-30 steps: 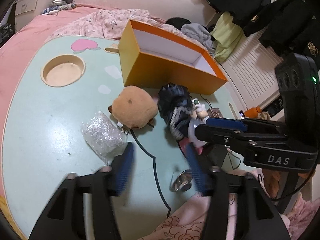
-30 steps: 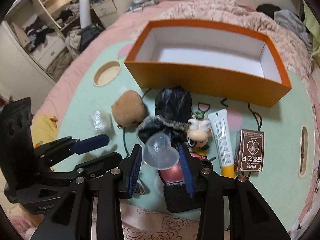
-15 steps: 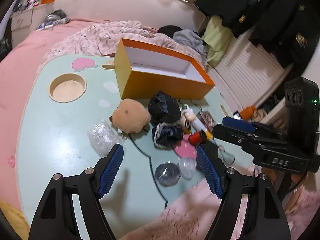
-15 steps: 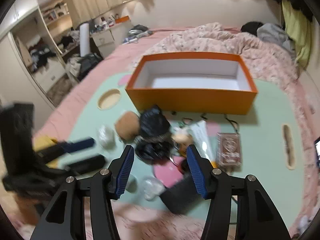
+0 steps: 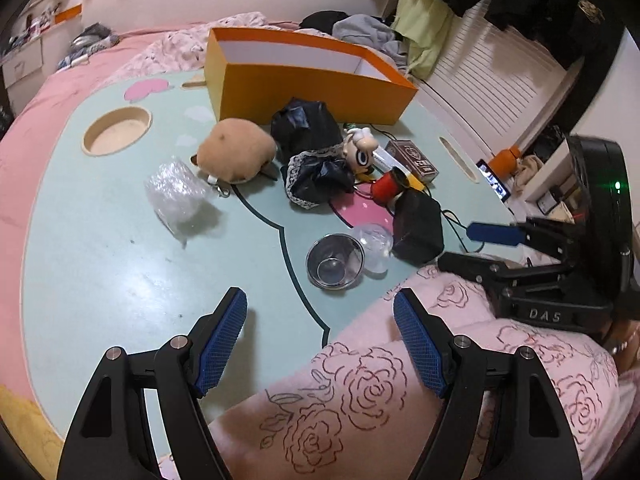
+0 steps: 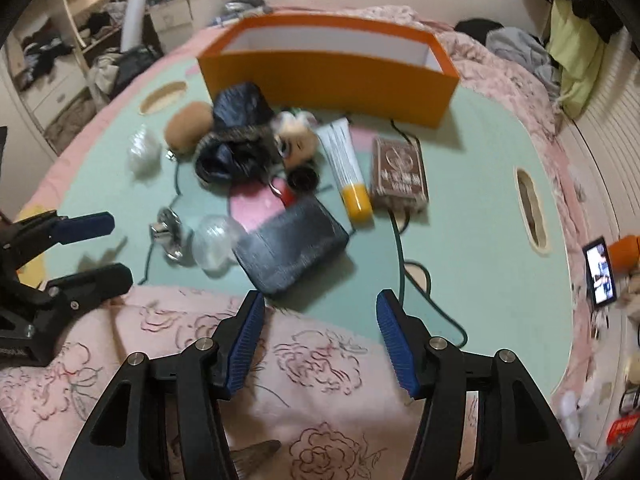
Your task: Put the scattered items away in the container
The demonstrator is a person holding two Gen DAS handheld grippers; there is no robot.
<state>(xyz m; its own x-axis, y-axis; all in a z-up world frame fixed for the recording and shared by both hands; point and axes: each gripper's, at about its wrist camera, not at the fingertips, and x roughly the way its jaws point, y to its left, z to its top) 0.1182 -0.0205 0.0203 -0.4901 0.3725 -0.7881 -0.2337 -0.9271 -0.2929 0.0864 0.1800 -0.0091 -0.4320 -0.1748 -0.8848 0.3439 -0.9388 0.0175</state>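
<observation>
The orange box (image 5: 304, 88) (image 6: 328, 76) stands open at the far side of the pale green table (image 5: 120, 264). Scattered before it lie a brown plush (image 5: 238, 148), black lacy cloth (image 5: 316, 160), a small doll (image 5: 362, 152), a white tube (image 6: 346, 160), a brown card box (image 6: 398, 172), a black pouch (image 6: 290, 248), a clear dome (image 6: 216, 244) and a metal bowl (image 5: 335, 266). My left gripper (image 5: 320, 304) hangs open over the near table edge. My right gripper (image 6: 320, 304) is opening with nothing between its jaws, just short of the pouch.
A crinkled clear bag (image 5: 176, 192) lies left of the plush. Rose-patterned pink fabric (image 5: 400, 392) covers the near edge under both grippers. A black cable (image 6: 400, 240) crosses the table. A lit phone (image 6: 600, 276) rests off the right edge. Cup recess (image 5: 116, 130) at far left.
The right gripper has let go of the clear dome, which now lies on the table beside the bowl, and its jaws have widened. Both grippers have drawn back toward the near edge.
</observation>
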